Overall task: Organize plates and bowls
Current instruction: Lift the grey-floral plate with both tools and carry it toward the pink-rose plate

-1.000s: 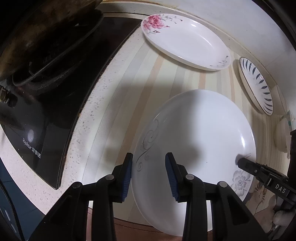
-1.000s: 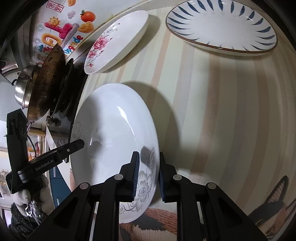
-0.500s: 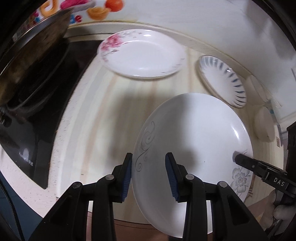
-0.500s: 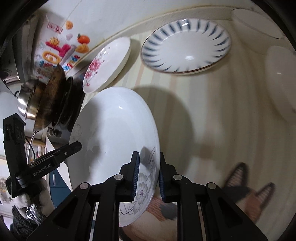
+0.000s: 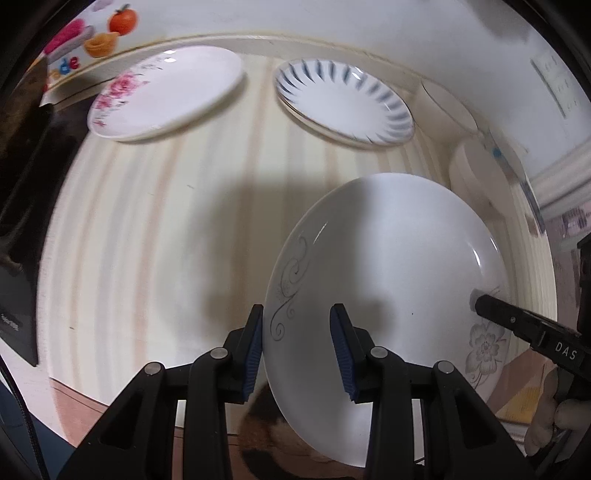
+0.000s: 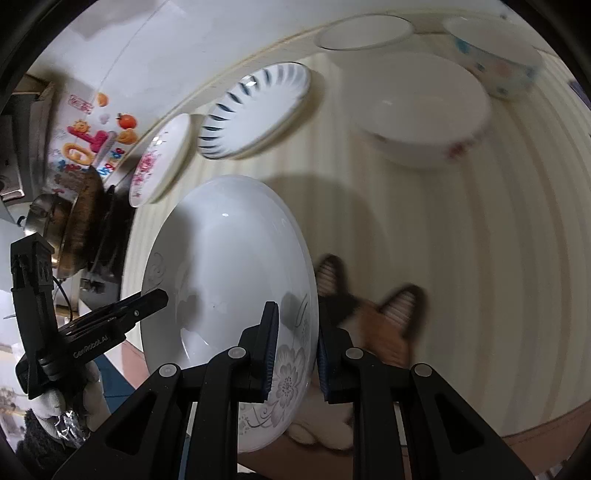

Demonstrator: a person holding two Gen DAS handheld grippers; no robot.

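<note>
1. Plate in transit: I am holding the large white plate [image 6: 229, 280] off the striped table [image 5: 155, 229], tilted, with the right hand-held gripper [image 6: 293, 354] clenched on its flowered rim.
2. I am keeping the left hand-held gripper [image 5: 297, 347] released; its blue pads are straddling the opposite, scroll-patterned rim with a visible gap on the inner side, so I judge it is steadying at most, not clamping.
3. Sorting is at an early stage, in my judgement. The pink-flowered plate [image 5: 166, 96] and the blue-streaked plate [image 5: 343, 103] are lying singly near the wall, just beside each other, not stacked.
4. Bowls are also lying apart: a wide shallow bowl [image 6: 421, 107], a patterned bowl [image 6: 495, 55] and a plain one [image 6: 364, 33] at the back.
5. Remaining work, as I read it: setting this plate down on or beside another plate, then gathering the bowls.
6. Risk: one-sided rim grip on glazed ware may be slipping.
</note>
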